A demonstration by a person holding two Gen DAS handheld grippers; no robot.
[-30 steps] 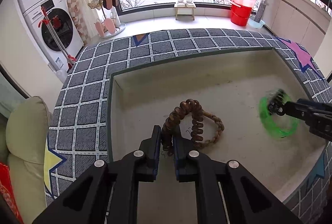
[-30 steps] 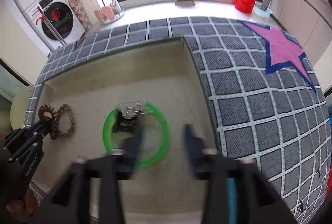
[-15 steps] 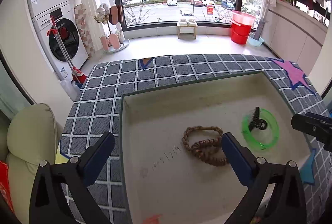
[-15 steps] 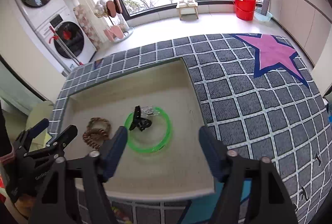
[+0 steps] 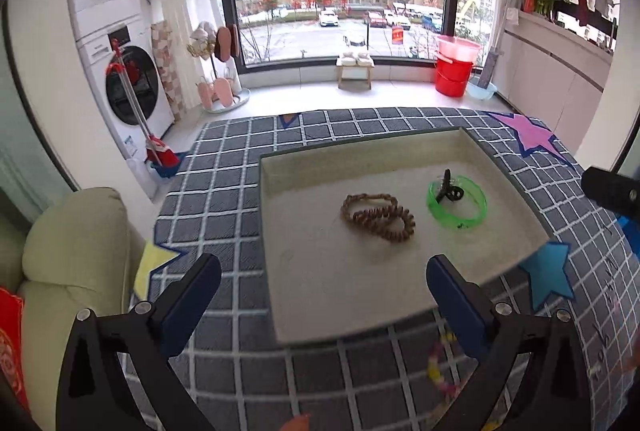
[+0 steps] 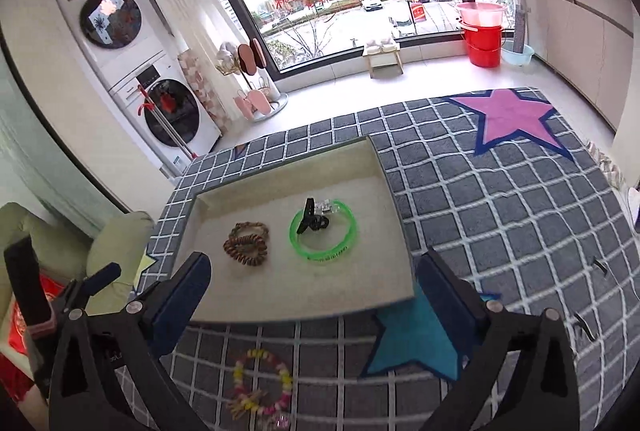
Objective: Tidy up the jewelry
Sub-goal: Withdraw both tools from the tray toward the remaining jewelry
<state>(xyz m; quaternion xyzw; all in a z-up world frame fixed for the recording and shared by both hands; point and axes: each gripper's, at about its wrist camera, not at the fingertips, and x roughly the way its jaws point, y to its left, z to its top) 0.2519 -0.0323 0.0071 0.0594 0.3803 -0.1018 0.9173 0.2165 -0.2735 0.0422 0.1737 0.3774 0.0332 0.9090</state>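
Shallow rectangular cream tray (image 5: 400, 315) (image 6: 288, 307): lies flat on a grey rug with a white grid and coloured stars (image 5: 224, 191) (image 6: 500, 199). Low upright walls on all four sides; near rim closest to both grippers, far rim toward the window. Rug borders the tray on every side, widest to the right.

Brown beaded bracelet, wound in two loops (image 5: 378, 217) (image 6: 246, 243): on the tray floor, left of centre, apart from every wall.

Translucent green plastic bangle (image 5: 457, 202) (image 6: 323, 229): on the tray floor, just right of the brown bracelet, not touching it. Bare floor separates it from the right wall.

Small black hair clip (image 5: 448, 187) (image 6: 312, 221): rests across the far-left part of the bangle, tilted upward. A small clear item beside it is too small to identify.

Multicoloured pink-and-yellow bead bracelet (image 6: 262, 383) (image 5: 440, 371): on the rug, outside the tray, just near of its near rim.

Left gripper (image 5: 324, 295): above the near rim, jaws spread wide, nothing between them.

Right gripper (image 6: 310, 295): above the near rim, jaws spread wide, nothing between them. The near half of the tray floor is bare beneath both.

Two small dark pieces (image 6: 600, 265) on the rug at far right, unidentifiable.
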